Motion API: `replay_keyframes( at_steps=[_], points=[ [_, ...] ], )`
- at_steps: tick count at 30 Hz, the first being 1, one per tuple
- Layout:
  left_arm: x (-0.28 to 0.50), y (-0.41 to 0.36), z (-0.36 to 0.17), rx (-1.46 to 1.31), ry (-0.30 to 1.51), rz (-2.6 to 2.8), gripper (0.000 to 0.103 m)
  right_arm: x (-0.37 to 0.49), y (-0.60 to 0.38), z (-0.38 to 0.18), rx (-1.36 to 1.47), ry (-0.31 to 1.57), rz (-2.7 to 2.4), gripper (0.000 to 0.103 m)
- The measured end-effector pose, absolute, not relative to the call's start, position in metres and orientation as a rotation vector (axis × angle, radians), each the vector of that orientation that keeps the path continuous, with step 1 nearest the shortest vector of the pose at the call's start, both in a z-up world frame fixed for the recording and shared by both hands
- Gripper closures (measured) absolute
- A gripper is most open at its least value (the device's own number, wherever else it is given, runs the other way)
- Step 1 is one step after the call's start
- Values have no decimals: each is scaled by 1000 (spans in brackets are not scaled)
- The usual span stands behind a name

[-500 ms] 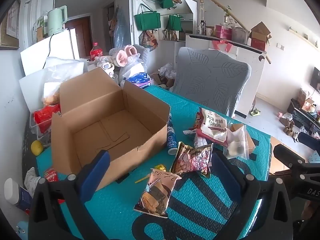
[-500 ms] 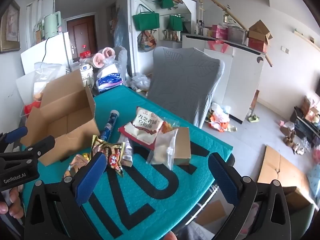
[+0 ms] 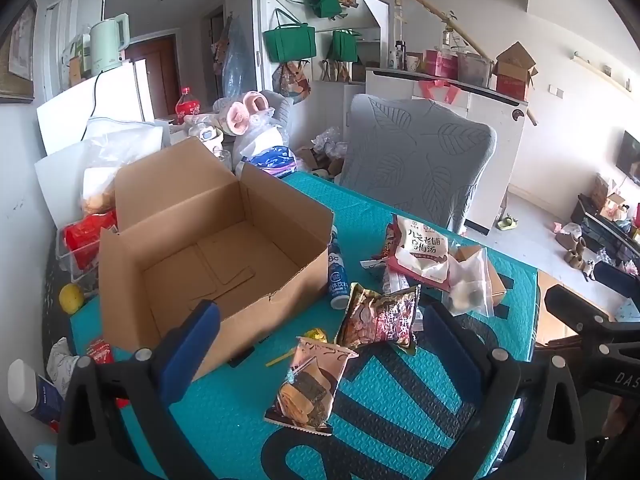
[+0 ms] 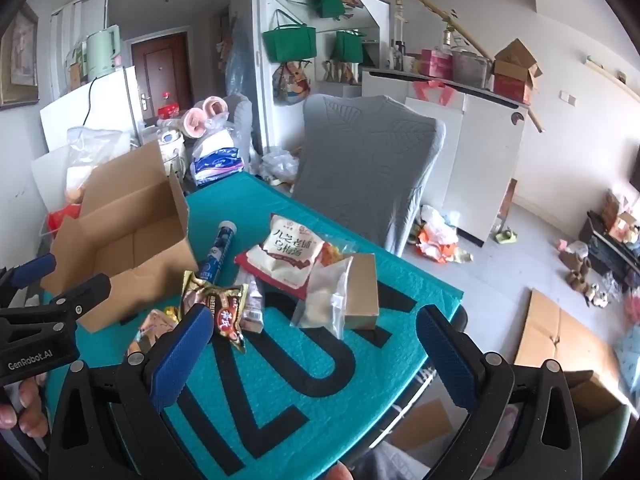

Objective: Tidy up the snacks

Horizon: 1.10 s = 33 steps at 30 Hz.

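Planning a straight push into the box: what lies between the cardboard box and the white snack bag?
A blue tube lies between box and white bag, clearest in the right wrist view.

We note a plain brown cardboard box on a teal mat with an embossed texture and black lettering. Beside the box lies a blue-and-white tube. Near it we see a dark maroon snack packet, a pink packet and a white-and-red pouch. Behind the box, the chair cover is grey with a leaf pattern.
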State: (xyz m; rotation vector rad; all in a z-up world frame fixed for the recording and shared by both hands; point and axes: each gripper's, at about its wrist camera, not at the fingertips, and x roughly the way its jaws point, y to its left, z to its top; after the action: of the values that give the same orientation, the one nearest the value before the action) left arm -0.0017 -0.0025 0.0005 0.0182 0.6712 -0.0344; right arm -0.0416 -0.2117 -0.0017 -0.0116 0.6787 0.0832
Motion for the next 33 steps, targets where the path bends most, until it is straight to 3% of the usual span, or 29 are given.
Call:
replay_keyframes(
  at_steps=[33],
  points=[
    [-1,-3,-2,6,677,-29,0,-44,-220,-3,0,687,79,0]
  ],
)
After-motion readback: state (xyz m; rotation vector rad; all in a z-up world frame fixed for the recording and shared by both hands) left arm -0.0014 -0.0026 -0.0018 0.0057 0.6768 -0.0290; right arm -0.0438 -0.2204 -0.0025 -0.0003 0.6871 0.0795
